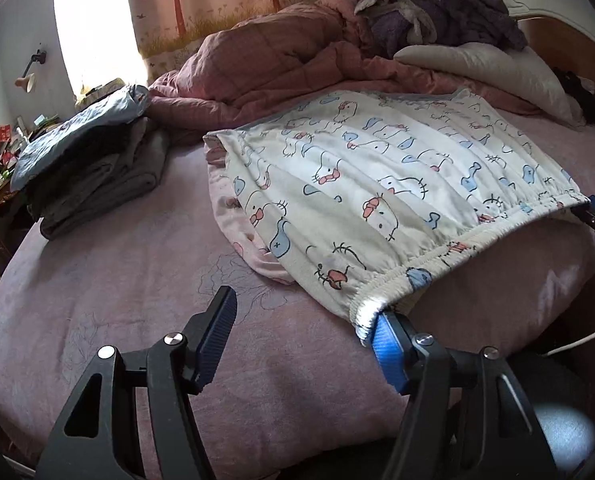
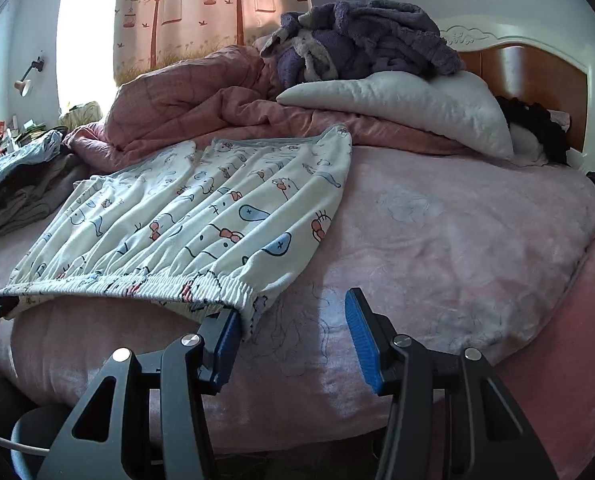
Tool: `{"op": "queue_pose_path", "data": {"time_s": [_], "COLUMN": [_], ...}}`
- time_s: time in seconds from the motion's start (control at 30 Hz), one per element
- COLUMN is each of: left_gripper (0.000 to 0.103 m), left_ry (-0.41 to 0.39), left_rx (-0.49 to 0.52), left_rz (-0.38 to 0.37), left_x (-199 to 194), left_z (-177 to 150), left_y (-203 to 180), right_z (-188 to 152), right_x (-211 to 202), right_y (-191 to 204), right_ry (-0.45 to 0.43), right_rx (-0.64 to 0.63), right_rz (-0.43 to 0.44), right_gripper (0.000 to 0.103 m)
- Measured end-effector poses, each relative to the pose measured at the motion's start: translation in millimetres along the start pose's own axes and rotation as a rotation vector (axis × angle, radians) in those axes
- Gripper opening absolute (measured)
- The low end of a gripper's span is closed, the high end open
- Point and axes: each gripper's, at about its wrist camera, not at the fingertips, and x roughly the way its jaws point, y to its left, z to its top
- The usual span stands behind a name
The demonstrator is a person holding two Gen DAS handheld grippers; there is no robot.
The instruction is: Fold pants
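On the pink bed sheet (image 2: 457, 232): the pants (image 1: 377, 200), white cotton with a cartoon cat print, already doubled over, elastic waistband (image 2: 157, 280) toward the near edge of the mattress. Waistband corners raised a little above the sheet, with shadow under the hem between them.

Left gripper (image 1: 301, 332): jaws wide apart, nothing pinched between. Only the right-side blue pad touching the near corner of the waistband; the other finger (image 1: 217, 332) over bare sheet. Right gripper (image 2: 293, 332): about half open, also empty between the pads. Left-side pad touching the other waistband corner, the second pad over bare sheet.

Likely handling: light, thin, very soft fabric, no stiffness at all, so sagging in the middle if lifted by two corners only. Not fragile, not heavy. Probably not slippery on the ribbed pads; the gathered elastic thicker than the rest, so a good place for a firm pinch. Best hold, in this judgement: both outer corners of the waistband, pads on both layers together, otherwise risk of the upper layer sliding away from the lower one. Risk also of catching the sheet with the lower finger.

Farther away: a stack of folded dark clothes (image 1: 97, 168) near the left edge of the bed, a pink quilt (image 2: 197, 96) and a pillow (image 2: 409, 108) behind.
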Motion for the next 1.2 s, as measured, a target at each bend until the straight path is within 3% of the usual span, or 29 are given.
{"op": "queue_pose_path", "data": {"time_s": [0.13, 0.37, 0.7, 0.8, 0.87, 0.97, 1.1, 1.2], "left_gripper": [0.071, 0.071, 0.071, 0.071, 0.072, 0.072, 0.072, 0.072], "left_ry": [0.022, -0.013, -0.125, -0.184, -0.213, -0.219, -0.279, -0.328], "left_rx": [-0.018, -0.086, -0.118, -0.12, -0.124, -0.104, -0.041, -0.023], "left_rz": [-0.048, -0.029, -0.006, -0.013, -0.029, -0.056, -0.039, -0.08], "left_x": [-4.4, -19.7, -42.6, -61.9, -72.3, -85.4, -105.9, -113.7], "left_z": [-10.8, -14.7, 28.6, 37.1, 42.0, 49.1, 57.4, 64.1], "left_y": [2.8, 16.8, 5.6, -1.9, -8.4, -22.0, -44.4, -58.1], "right_z": [-4.7, -14.8, 4.3, 11.9, 16.6, 23.3, 36.0, 43.7], "right_x": [-10.5, -22.8, -51.1, -69.5, -82.2, -96.7, -101.6, -107.0], "right_y": [2.9, -0.9, -11.1, -15.5, -19.3, -35.5, -75.2, -101.6], "right_ry": [-0.031, -0.03, -0.101, -0.145, -0.188, -0.238, -0.213, -0.232], "right_rx": [-0.035, -0.046, -0.008, 0.001, -0.008, 0.048, 0.167, 0.209], "right_rz": [0.045, 0.089, 0.151, 0.197, 0.177, 0.11, 0.144, 0.152], "right_gripper": [0.051, 0.051, 0.051, 0.051, 0.051, 0.052, 0.052, 0.053]}}
